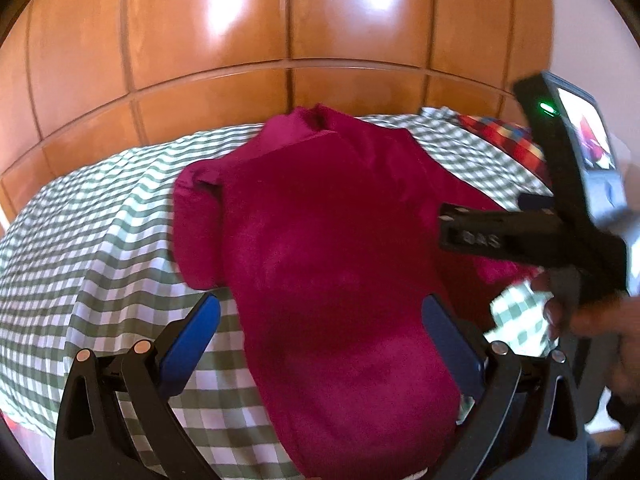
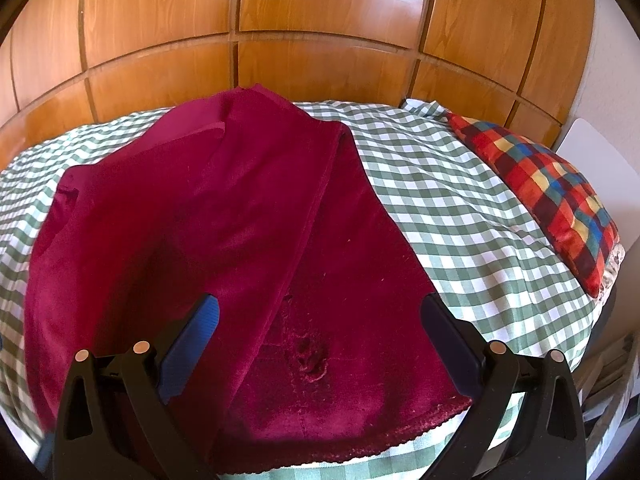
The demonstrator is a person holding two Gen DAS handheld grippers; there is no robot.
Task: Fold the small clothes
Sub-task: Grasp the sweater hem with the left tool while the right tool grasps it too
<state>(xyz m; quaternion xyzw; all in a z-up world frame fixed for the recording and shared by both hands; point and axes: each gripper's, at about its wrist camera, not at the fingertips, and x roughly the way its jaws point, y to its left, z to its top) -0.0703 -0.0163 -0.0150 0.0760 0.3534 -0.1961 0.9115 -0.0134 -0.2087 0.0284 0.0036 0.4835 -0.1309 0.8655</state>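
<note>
— Where is the left wrist camera sitting?

— Just behind its blue fingers point(image 1: 200, 332), looking down over the red garment point(image 1: 320, 260) close ahead, toward the wooden panelling point(image 1: 208, 40) far beyond the fingertips.

— And the right one?

— Behind its own fingers point(image 2: 200, 336), facing the same panelling point(image 2: 320, 8), equally near.

— What are they sharing?

— Both are taking in the garment point(image 2: 200, 220), the checked bedcover point(image 2: 440, 184) and the plaid cushion point(image 2: 552, 196) off to the right of the fingers.
</note>
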